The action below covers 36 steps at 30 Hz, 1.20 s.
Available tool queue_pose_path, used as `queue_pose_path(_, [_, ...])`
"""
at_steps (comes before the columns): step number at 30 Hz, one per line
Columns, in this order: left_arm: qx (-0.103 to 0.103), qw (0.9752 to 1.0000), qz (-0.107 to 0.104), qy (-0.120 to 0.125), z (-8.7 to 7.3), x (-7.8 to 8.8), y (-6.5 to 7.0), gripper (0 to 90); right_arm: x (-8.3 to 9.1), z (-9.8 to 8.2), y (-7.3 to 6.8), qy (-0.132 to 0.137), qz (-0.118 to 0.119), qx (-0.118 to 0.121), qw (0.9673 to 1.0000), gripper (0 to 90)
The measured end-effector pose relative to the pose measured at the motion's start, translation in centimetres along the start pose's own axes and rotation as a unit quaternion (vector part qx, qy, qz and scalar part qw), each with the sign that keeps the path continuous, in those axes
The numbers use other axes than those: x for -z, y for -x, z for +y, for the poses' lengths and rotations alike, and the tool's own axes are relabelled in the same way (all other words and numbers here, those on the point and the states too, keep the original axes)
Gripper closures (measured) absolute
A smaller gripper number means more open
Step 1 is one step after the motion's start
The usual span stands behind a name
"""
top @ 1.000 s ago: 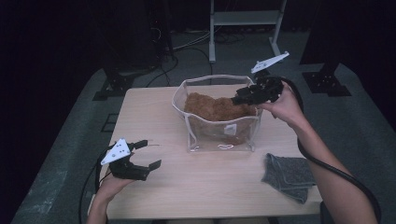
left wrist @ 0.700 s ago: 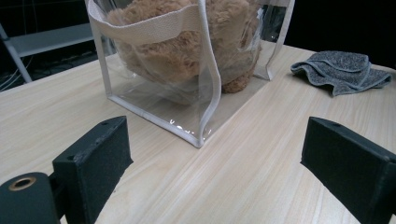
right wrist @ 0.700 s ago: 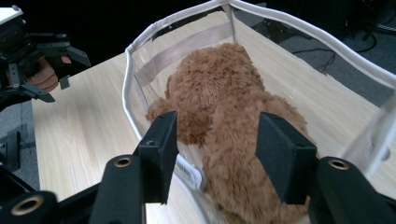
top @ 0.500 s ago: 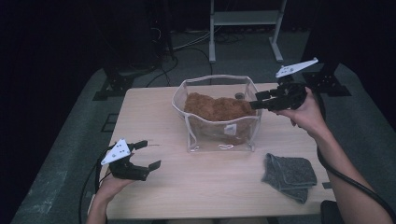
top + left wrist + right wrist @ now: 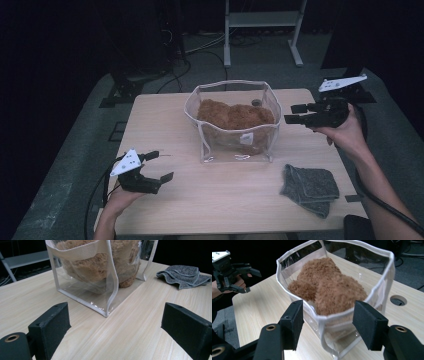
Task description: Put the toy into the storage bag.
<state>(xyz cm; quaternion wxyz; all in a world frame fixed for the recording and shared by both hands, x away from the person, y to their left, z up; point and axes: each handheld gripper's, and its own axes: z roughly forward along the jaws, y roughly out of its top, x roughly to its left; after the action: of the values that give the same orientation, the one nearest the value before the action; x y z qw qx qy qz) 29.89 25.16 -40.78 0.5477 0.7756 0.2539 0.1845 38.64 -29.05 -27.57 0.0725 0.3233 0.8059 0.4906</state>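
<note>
A clear plastic bag [image 5: 235,145] with white trim stands upright in the middle of the table, and a brown plush toy [image 5: 235,115] lies inside it. My right gripper [image 5: 291,114] hovers just right of the bag, pointing at it. It is open, its jaws have just been opening, and nothing is between them. In the right gripper view the bag's near corner [image 5: 384,282] and the plush toy [image 5: 329,287] lie just ahead of the jaws. My left gripper [image 5: 163,165] is open and empty at the front left, facing the bag [image 5: 82,290].
A folded grey cloth [image 5: 310,186] lies on the table at the front right, seen too in the left gripper view [image 5: 183,275]. A round cable hole [image 5: 256,102] sits in the tabletop behind the bag. A metal shelf frame [image 5: 262,20] stands beyond the table.
My right gripper has drawn back from over the bag's far right rim to the right, away from the bag, with its jaws wider apart. The left gripper has stayed put.
</note>
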Motion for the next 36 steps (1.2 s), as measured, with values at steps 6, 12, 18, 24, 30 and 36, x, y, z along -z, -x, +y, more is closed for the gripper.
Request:
queue_pose_path(6, [-0.001,1.0000,0.002,0.007,0.2,0.1,0.1,7.0,0.9,-2.5,0.7,0.005,-0.005,-0.019,0.9998,39.8])
queue_pose_path(12, [-0.004,1.0000,0.002,0.005,0.2,0.0,0.1,7.0,1.1,-5.3,1.4,0.005,-0.010,-0.042,0.9991,39.5])
queue_pose_path(18, [-0.004,1.0000,0.003,0.003,0.2,-0.1,0.1,7.0,0.8,-7.9,2.0,0.001,-0.015,-0.065,0.9978,38.7])
queue_pose_path(24, [-0.003,1.0000,0.000,0.000,0.0,-0.2,0.2,7.0,0.0,-10.5,2.1,-0.009,-0.016,-0.076,0.9969,38.1])
queue_pose_path(30, [-0.005,1.0000,0.000,-0.003,0.0,-0.3,0.2,7.0,-0.6,-12.5,1.8,-0.020,-0.016,-0.082,0.9963,37.7])
queue_pose_path(36, [-0.004,1.0000,0.002,0.000,0.0,-0.4,0.2,7.0,-0.6,-13.9,1.6,-0.017,-0.015,-0.090,0.9957,37.2])
